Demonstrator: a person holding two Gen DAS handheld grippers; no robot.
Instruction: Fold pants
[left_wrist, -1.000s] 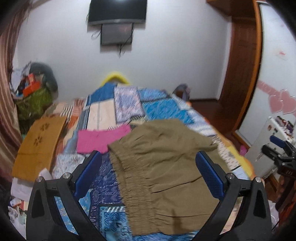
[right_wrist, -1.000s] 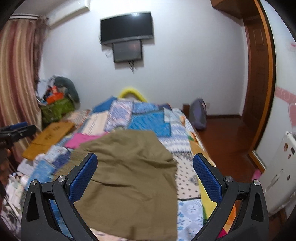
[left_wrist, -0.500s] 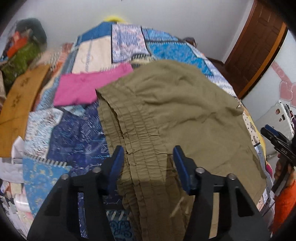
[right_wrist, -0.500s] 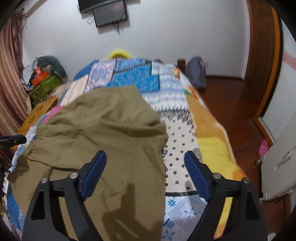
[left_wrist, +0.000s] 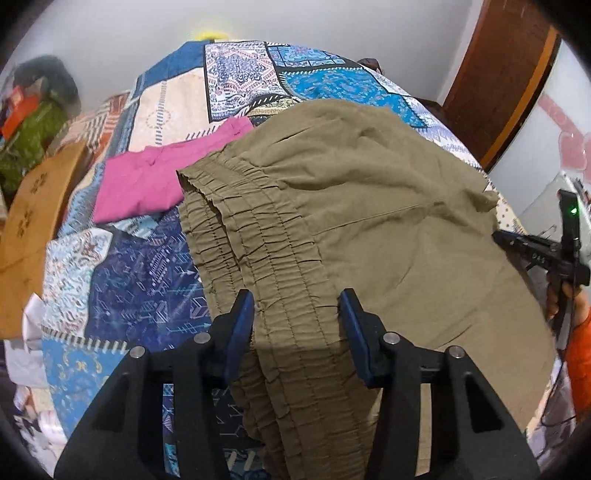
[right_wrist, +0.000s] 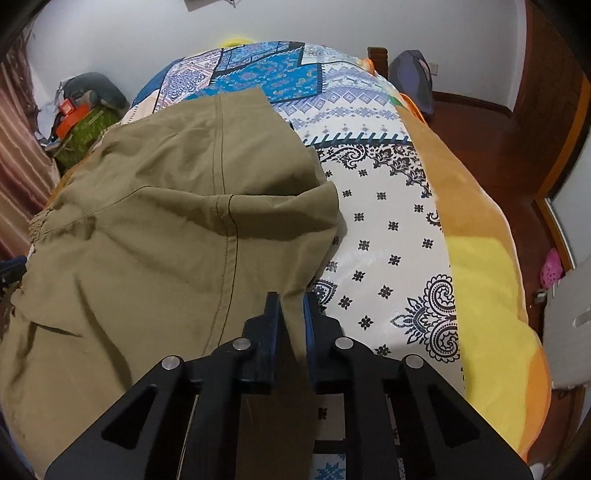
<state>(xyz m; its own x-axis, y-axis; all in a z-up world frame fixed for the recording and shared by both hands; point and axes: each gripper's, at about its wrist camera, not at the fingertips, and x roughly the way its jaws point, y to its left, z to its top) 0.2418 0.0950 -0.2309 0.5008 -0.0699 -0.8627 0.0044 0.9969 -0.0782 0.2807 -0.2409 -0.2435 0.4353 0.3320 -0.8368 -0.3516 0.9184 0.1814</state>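
Observation:
Olive-khaki pants (left_wrist: 362, 206) lie spread on a patchwork bed cover, with the gathered elastic waistband (left_wrist: 258, 240) at the left. My left gripper (left_wrist: 297, 308) is partly open, its blue pads straddling the waistband near the front edge. In the right wrist view the pants (right_wrist: 155, 221) fill the left half. My right gripper (right_wrist: 291, 310) is shut on the pants' leg-end edge near the bed's front. The right gripper also shows in the left wrist view (left_wrist: 543, 254) at the far right.
A folded pink garment (left_wrist: 155, 181) lies on the bed cover (left_wrist: 122, 280) left of the waistband. A brown cardboard piece (left_wrist: 29, 221) and clutter sit off the bed's left side. The bed's yellow-orange edge (right_wrist: 480, 280) and wooden floor (right_wrist: 480, 122) are to the right.
Both grippers came down and forward onto the pants. The left jaws narrowed around the waistband. The right jaws closed on the leg-end edge.

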